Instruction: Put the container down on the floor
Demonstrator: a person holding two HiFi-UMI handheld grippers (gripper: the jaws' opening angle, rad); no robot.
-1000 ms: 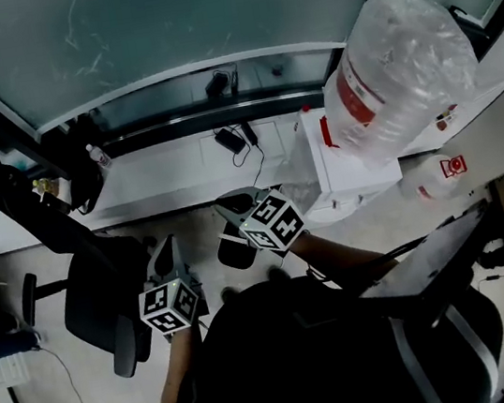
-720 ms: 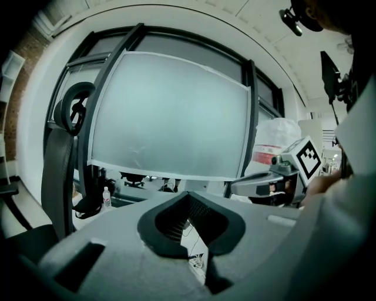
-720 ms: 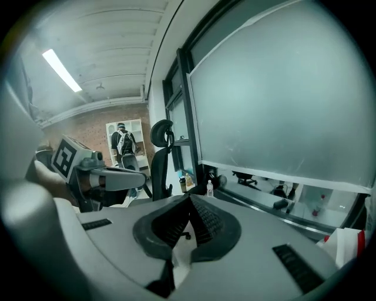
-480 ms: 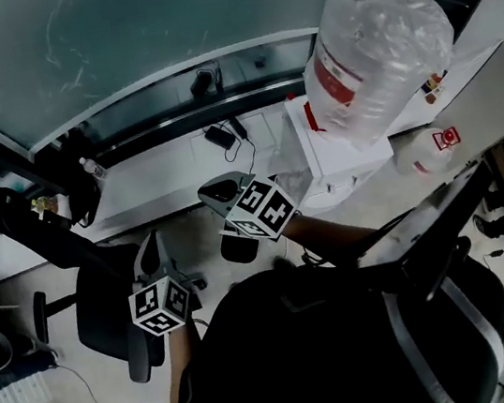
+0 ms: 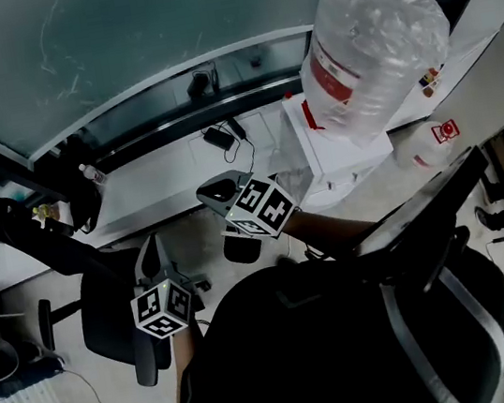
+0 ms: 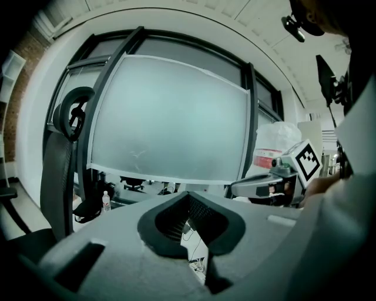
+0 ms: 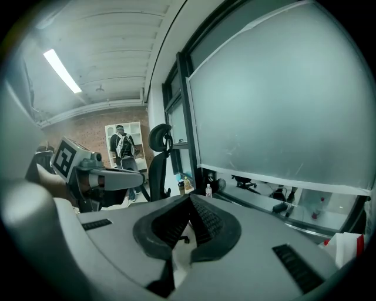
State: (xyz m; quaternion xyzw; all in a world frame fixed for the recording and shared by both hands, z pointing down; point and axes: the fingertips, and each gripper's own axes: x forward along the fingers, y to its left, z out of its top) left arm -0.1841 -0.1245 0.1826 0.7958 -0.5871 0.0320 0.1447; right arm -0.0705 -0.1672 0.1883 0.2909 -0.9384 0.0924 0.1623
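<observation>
Head view shows two grippers and one large container. The left gripper (image 5: 152,251) and the right gripper (image 5: 210,193) hang above the floor (image 5: 191,234) in front of the person's dark torso (image 5: 295,350). The container (image 5: 376,29), a big clear jug wrapped in crinkled plastic with a red band, stands on top of a white dispenser (image 5: 331,159) at the upper right, well apart from both grippers and off the floor. Each gripper view shows its own jaws clenched, pads meeting at the tips with nothing between them. Two office chairs are in sight: a black chair (image 5: 109,313) just beside the left gripper and a mesh-backed chair (image 5: 440,308) at the lower right, partly covered by the torso. One small bottle (image 5: 88,172) stands on the low ledge (image 5: 163,177) under the frosted window (image 5: 112,38), and one power adapter (image 5: 219,137) lies there with its cable. A second, smaller jug (image 5: 431,146) sits beside the dispenser, partly hidden. The torso hides the floor beneath the person. In the right gripper view one distant figure (image 7: 121,144) stands by a brick wall, too small to make out.
</observation>
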